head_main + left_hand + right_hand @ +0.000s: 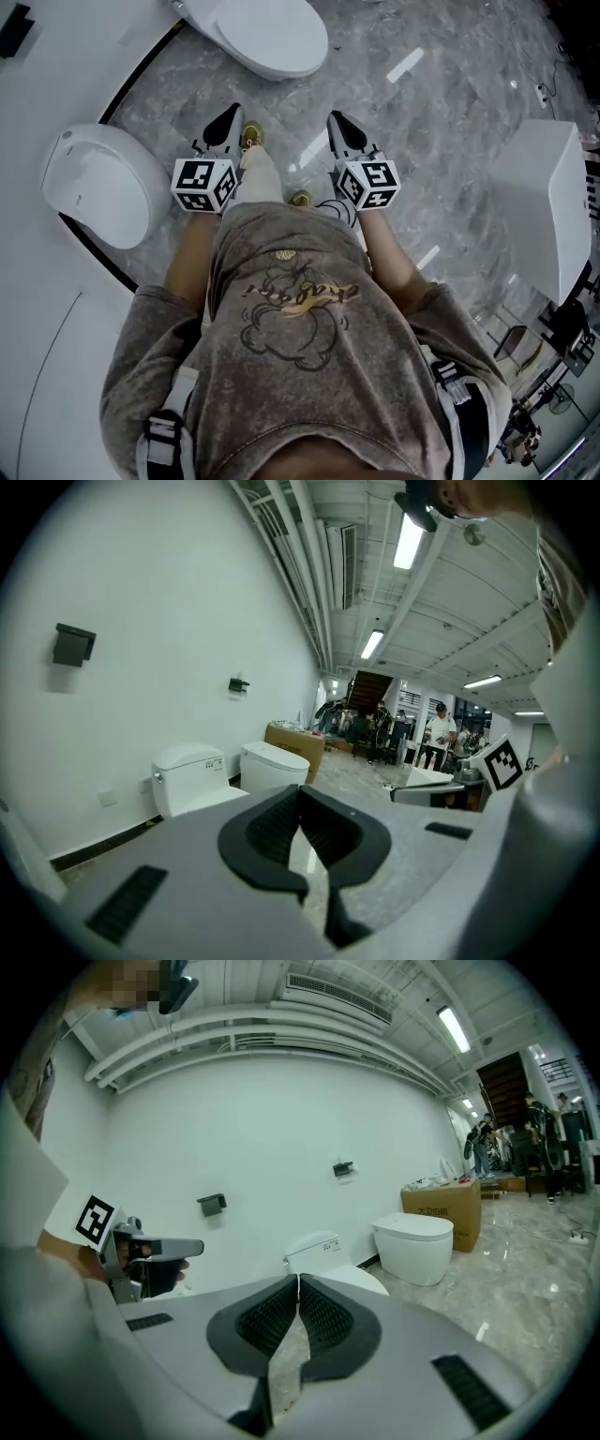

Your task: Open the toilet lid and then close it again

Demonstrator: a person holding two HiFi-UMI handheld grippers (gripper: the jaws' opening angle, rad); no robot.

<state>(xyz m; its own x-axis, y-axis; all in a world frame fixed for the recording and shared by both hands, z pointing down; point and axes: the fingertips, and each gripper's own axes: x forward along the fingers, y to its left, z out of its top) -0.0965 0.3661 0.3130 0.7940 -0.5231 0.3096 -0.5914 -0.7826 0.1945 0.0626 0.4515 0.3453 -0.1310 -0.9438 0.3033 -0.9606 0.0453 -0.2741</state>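
Observation:
A white toilet (267,36) with its lid down stands ahead of me at the top of the head view; it also shows as a toilet with a tank (192,775) in the left gripper view and behind the jaws as the same toilet (323,1252) in the right gripper view. My left gripper (230,114) and right gripper (334,118) are held side by side over the floor, short of the toilet and touching nothing. The left gripper's jaws (300,795) are shut and empty. The right gripper's jaws (298,1282) are shut and empty too.
A second closed toilet (98,183) sits at my left. Along the white wall stand a further toilet (417,1239) and a cardboard box (450,1204). A white block (548,202) stands at the right. The floor is grey marble (441,103). People (436,733) stand far back.

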